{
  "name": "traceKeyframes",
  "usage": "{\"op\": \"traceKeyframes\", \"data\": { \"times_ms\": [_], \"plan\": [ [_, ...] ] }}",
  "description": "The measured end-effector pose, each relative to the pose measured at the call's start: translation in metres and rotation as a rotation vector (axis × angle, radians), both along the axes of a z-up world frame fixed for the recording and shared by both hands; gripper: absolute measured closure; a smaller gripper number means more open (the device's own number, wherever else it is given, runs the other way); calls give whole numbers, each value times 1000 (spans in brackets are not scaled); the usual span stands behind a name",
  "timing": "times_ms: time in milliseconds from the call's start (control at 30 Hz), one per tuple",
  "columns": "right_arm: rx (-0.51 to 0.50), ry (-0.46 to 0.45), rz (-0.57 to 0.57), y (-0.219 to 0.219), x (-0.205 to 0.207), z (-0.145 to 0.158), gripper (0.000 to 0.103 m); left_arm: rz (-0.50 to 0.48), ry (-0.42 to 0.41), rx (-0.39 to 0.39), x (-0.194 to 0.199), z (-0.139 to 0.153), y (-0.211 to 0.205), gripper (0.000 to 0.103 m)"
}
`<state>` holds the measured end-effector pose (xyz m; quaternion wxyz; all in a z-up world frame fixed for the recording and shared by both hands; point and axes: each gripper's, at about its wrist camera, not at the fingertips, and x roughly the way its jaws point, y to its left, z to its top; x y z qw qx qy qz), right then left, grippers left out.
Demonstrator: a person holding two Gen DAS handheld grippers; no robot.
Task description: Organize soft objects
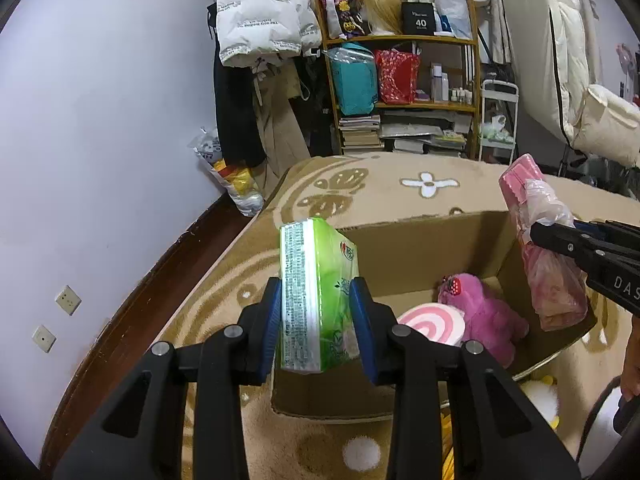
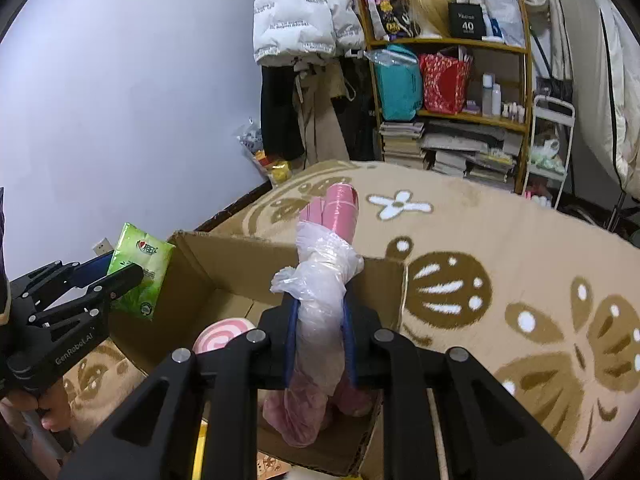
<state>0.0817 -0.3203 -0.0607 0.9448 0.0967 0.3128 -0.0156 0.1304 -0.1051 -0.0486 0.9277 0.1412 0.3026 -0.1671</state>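
- Left hand-held gripper (image 1: 316, 320): matte black linkage arms, round silver pivot pins, blue pads (image 1: 362, 324) lining both fingers.
- Side of its body carries white "GenRobot.AI" lettering.
- Right hand-held gripper (image 2: 320, 332): same black frame, silver pins, blue pads (image 2: 291, 340).
- Bare skin of the person's left hand (image 2: 48, 404) visible at the handle.

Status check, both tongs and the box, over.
Left tongs shut on green tissue pack. Right tongs shut on pink bagged bundle. Both above cardboard box; nothing blocking.
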Motion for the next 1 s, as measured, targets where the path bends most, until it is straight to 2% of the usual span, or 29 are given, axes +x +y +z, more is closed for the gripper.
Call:
{"op": "traceKeyframes", "data": {
  "times_ms": [333, 467, 533, 667, 733, 800, 867, 933, 1000],
  "plan": [
    [6, 30, 4, 5, -1, -6, 80, -4, 14, 54, -3, -11, -6, 67],
    [11, 38, 0, 6, -4, -5, 80, 24, 7, 57, -5, -6, -1, 48],
    [5, 44, -16, 7, -7, -4, 77, 45, 2, 67, -5, -2, 3, 48],
    [7, 17, -31, 9, -19, 5, 48, 59, 22, 49, -9, 6, 15, 46],
    [9, 2, -37, 9, -24, 11, 42, 66, 20, 46, -13, 10, 20, 39],
    [12, -5, -38, 10, -30, 18, 30, 73, 14, 44, -19, 15, 26, 31],
    [17, -12, -33, 12, -37, 25, 16, 75, 15, 50, -25, 19, 31, 28],
    [21, -19, -35, 13, -44, 30, 9, 82, 18, 56, -31, 22, 35, 22],
    [30, -23, -43, 15, -51, 34, 1, 91, 22, 48, -37, 24, 40, 11]
  ]
}}
